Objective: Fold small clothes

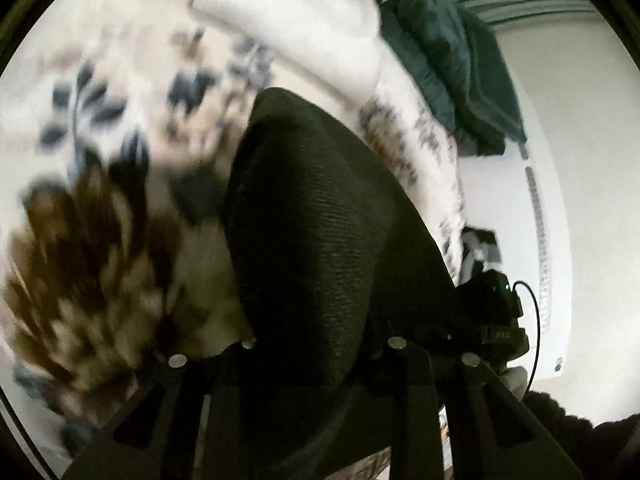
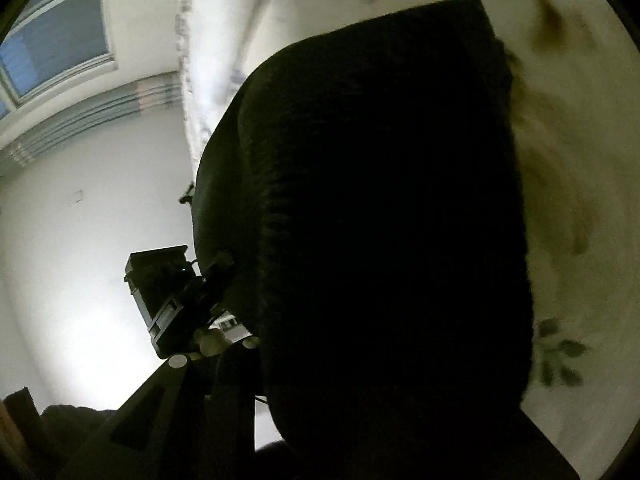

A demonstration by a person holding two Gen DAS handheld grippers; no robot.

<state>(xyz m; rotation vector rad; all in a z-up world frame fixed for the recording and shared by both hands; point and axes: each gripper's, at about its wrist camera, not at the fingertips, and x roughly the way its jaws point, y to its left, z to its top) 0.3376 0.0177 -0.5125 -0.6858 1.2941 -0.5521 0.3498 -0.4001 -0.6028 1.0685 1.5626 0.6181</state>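
A black knitted garment (image 1: 320,208) fills the middle of the left wrist view. It rises from between the fingers of my left gripper (image 1: 320,364), which is shut on it, and it hides the fingertips. In the right wrist view the same garment (image 2: 380,208) covers most of the picture, with my right gripper (image 2: 344,368) shut on its lower edge. Each view also shows the other gripper at the cloth's side edge: the right gripper (image 1: 468,300) and the left gripper (image 2: 212,276). The garment hangs above a flower-patterned bed cover (image 1: 100,100).
The bed cover (image 2: 580,160) lies under and beyond the garment. A white pillow (image 1: 288,20) and a dark green quilted cloth (image 1: 448,60) lie at the far end of the bed. A white wall (image 2: 80,220) and a window (image 2: 52,40) lie beyond.
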